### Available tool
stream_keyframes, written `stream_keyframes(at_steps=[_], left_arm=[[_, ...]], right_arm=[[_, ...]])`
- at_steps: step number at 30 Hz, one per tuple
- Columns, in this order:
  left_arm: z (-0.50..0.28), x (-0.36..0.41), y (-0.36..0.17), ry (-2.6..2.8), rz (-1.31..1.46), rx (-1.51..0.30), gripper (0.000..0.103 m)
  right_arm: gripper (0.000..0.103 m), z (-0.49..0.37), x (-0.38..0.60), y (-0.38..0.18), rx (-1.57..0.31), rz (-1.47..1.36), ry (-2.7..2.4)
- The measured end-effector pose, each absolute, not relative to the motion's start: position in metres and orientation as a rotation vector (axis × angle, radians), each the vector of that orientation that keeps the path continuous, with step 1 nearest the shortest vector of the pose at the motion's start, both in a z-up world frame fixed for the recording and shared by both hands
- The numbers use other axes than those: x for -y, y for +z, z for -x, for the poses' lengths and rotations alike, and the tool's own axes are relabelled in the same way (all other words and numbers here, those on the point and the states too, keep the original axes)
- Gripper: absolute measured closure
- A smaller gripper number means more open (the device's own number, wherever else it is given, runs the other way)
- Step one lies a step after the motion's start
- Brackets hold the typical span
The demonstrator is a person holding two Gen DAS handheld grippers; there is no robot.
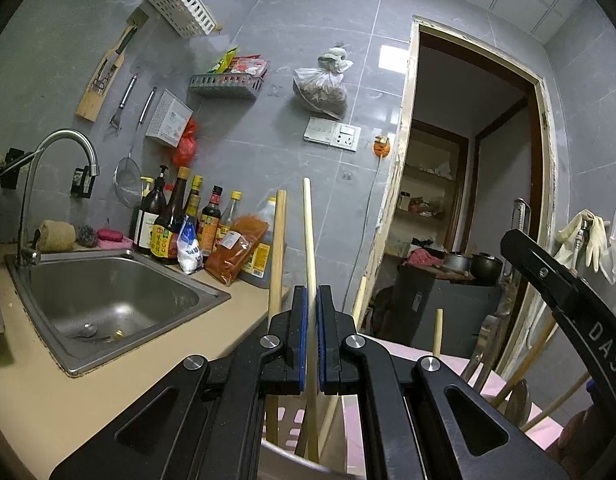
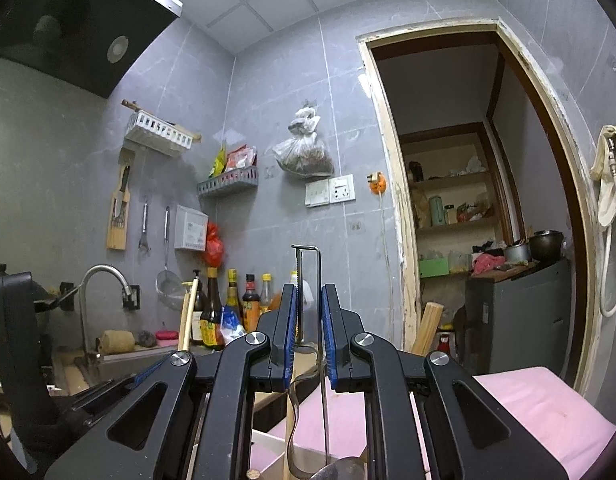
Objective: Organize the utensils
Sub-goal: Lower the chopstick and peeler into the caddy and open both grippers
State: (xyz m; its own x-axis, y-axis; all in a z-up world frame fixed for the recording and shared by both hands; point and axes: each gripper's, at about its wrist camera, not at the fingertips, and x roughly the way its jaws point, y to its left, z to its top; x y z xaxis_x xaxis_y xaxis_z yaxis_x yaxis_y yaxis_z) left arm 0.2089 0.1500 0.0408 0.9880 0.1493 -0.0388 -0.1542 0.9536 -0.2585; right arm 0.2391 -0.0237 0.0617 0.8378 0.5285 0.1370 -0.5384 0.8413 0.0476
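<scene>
Left claw (image 1: 312, 300) around chopstick (image 1: 309, 240)
</scene>
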Motion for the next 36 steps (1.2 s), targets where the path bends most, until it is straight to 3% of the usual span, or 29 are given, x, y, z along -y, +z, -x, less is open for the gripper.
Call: stream_keyframes(at_steps=[15, 27, 32, 36], left_arm=[[-0.201, -0.157, 0.038, 0.129, 0.293, -0.051, 0.1], [-0.187, -0.156, 0.049, 0.086, 0.286, -0.083, 0.098], [-0.18, -0.151, 0.052, 0.066, 0.263, -0.114, 0.089], [-0.17, -0.146, 0.054, 0.061, 0.245, -0.119, 0.076]], right_arm=[[0.088, -0.241, 0.026, 0.061, 0.115, -0.102, 0.582], [0.072, -0.231, 0.038, 0.068, 0.115, -0.11, 0.557], [0.064, -0.225, 0.053, 0.068, 0.079, -0.115, 0.54], [0.058, -0.214, 0.063, 0.068, 0.069, -0.1, 0.545]])
